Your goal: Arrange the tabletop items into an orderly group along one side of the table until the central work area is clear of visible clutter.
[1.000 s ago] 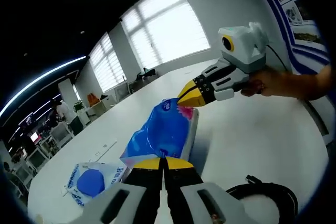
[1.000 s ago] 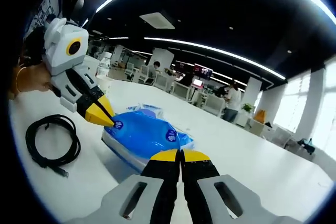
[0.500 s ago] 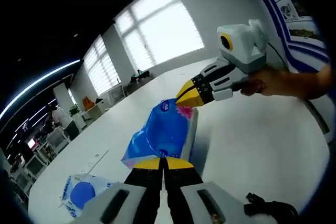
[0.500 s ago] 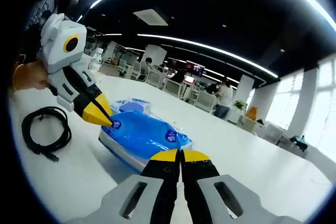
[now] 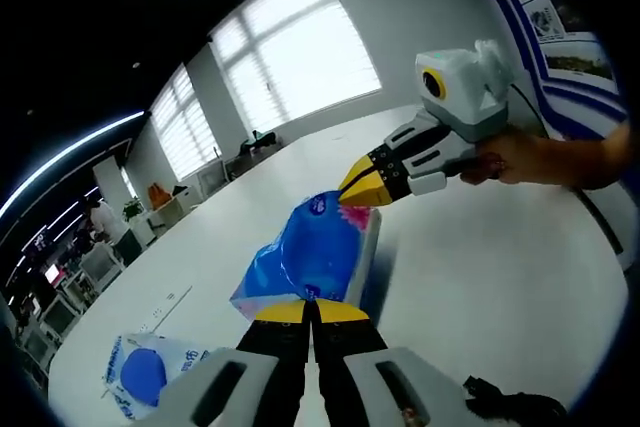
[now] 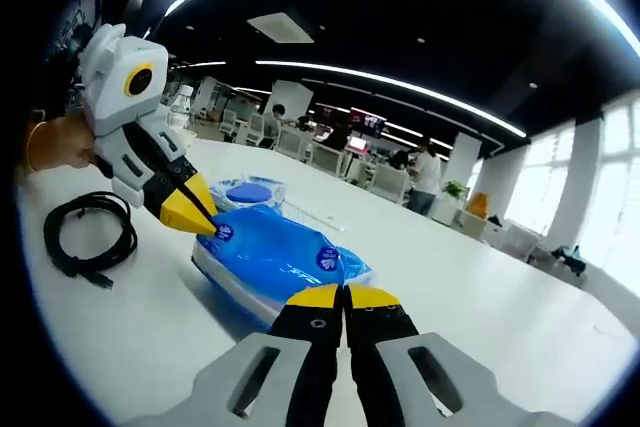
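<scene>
On white table (image 5: 480,267) | glossy blue pack (image 5: 318,252) | both grippers' jaws pinched closed on its ends

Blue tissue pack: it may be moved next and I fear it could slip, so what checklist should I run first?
1. Left gripper shut on the blue tissue pack: ok.
2. Right gripper shut on its other end: ok.
3. Pack lifted off the white table: cannot tell.
4. Black cable apart from the pack: ok.
5. Second blue packet lies just behind the pack: touching, cannot tell.
</scene>
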Demonstrator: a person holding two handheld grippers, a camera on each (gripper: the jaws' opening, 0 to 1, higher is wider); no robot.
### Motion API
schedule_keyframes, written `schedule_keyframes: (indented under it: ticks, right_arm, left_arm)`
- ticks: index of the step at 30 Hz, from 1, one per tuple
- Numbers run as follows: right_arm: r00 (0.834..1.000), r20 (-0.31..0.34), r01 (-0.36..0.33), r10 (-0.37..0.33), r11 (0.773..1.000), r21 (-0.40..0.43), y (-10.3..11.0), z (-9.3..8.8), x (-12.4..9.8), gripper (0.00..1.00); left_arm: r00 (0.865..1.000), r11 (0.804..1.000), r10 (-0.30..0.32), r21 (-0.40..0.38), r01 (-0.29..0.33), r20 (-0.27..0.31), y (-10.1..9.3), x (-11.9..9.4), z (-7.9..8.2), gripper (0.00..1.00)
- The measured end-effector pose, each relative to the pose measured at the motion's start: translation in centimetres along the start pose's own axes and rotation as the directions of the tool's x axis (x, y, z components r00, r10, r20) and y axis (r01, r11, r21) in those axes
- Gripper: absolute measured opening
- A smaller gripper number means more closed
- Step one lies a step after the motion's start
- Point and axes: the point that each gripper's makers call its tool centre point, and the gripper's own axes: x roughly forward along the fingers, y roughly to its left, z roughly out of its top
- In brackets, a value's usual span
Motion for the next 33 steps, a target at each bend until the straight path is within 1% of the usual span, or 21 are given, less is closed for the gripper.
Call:
schedule_keyframes:
  ticks: [5, 7, 10, 14, 17, 21, 25, 30, 33]
  right_arm:
    - [1.0, -0.023, -0.013, 0.014, 1.0, 0.019, 0.5, -1.0, -0.3, 0.0]
    - [0.999, -0.044, -0.011, 0.012, 1.0, 0.026, 0.5, -1.4, -0.4, 0.02]
    - [0.999, -0.053, -0.011, 0.012, 0.999, 0.031, 0.6, -1.6, -0.6, 0.05]
    - [0.999, -0.05, 0.005, -0.004, 1.0, 0.031, 0.3, -1.2, -1.0, 0.09]
    - [0.999, -0.043, 0.017, -0.015, 0.999, 0.033, 0.0, -0.8, -1.4, 0.09]
    - [0.999, -0.043, 0.014, -0.013, 0.999, 0.035, 0.3, -0.5, -1.5, 0.1]
    - [0.999, -0.041, 0.011, -0.01, 1.0, 0.029, 0.7, -0.1, -1.7, 0.09]
    - [0.999, -0.039, 0.014, -0.013, 1.0, 0.024, 0.7, 0.3, -1.9, 0.09]
    - [0.999, -0.029, 0.014, -0.012, 0.999, 0.039, 0.6, 0.6, -2.1, 0.09]
  left_arm:
    - [1.0, 1.0, -0.019, -0.021, 0.019, -0.018, -0.6, 0.0, -0.5, 0.0]
    - [0.999, 0.998, -0.037, -0.044, 0.036, -0.025, -1.1, -0.1, -0.7, 0.02]
    - [0.999, 0.997, -0.041, -0.061, 0.039, -0.03, -1.3, -0.2, -0.8, 0.06]
    - [0.998, 0.995, -0.045, -0.093, 0.04, -0.052, -1.4, -0.6, -1.3, 0.14]
    - [0.998, 0.995, -0.031, -0.095, 0.026, -0.047, -1.2, -1.3, -1.5, 0.14]
    - [0.999, 0.994, -0.015, -0.111, 0.011, -0.043, -0.8, -2.0, -1.7, 0.16]
    - [0.999, 0.993, -0.004, -0.119, 0.0, -0.033, -0.5, -2.4, -1.5, 0.16]
    - [1.0, 0.993, -0.001, -0.116, -0.002, -0.025, -0.4, -2.7, -1.4, 0.16]
    - [1.0, 0.993, 0.011, -0.119, -0.013, -0.022, 0.1, -3.1, -1.3, 0.17]
